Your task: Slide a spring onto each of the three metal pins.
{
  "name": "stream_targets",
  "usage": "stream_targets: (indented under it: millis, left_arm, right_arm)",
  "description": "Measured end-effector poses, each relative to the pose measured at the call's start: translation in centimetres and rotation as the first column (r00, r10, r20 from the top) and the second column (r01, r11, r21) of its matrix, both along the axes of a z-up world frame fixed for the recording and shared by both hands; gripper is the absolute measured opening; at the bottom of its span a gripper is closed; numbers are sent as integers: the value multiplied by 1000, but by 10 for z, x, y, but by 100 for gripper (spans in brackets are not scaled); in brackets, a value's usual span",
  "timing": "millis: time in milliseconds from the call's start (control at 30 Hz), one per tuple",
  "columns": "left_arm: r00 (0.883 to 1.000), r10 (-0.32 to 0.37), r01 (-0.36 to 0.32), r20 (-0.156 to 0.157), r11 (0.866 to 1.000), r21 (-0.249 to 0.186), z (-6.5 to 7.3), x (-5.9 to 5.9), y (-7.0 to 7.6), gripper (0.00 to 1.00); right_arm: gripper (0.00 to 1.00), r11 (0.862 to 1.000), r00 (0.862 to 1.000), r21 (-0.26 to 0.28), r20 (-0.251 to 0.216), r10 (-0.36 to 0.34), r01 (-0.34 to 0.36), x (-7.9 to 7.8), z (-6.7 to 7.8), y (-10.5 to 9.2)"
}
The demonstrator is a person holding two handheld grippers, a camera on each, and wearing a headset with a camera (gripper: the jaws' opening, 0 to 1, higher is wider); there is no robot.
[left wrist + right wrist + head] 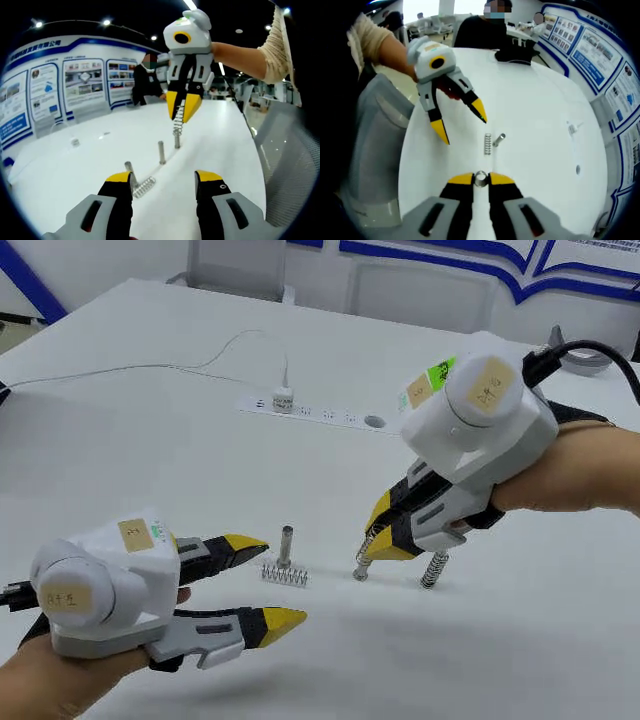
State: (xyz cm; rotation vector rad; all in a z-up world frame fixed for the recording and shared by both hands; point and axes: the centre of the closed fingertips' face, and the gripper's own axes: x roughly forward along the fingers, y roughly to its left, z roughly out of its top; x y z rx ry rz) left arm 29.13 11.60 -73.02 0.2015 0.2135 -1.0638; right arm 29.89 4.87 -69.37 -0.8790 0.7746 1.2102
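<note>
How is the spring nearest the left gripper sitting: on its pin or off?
Off. The spring lies on its side beside the bare upright pin.

- The table (150, 440): white, smooth, with a soft matt sheen.
- The pins (286, 543): bare grey metal, smooth and dully shining.
- The loose spring (285, 575) and the spring (178, 119) pinched by the right gripper (372, 540): thin coiled wire, steel-coloured and bright.
- The shells of the right gripper and the left gripper (282, 580): white glossy plastic, with black plastic jaws tipped in matt yellow.
- The labels (490, 390) on the shells: tan paper.
- The power strip (320, 412): white plastic.
- The sleeve (277, 45): cream knitted cloth, rough-looking.
</note>
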Motion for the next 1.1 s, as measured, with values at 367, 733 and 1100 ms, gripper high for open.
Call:
stream_targets:
  millis: [367, 733, 1100]
  left_arm:
    - [1000, 25, -25, -10, 1000, 0, -4, 5, 6, 56]
    - [999, 35, -35, -21, 999, -1, -6, 6, 8, 58]
    - [999, 38, -38, -27, 999, -1, -7, 7, 8, 58]
  right_arm:
    - [12, 998, 999, -32, 8, -48, 48, 21, -7, -12]
    - [12, 996, 998, -61, -2, -67, 67, 37, -22, -13]
    - [12, 995, 997, -72, -28, -73, 71, 41, -32, -13]
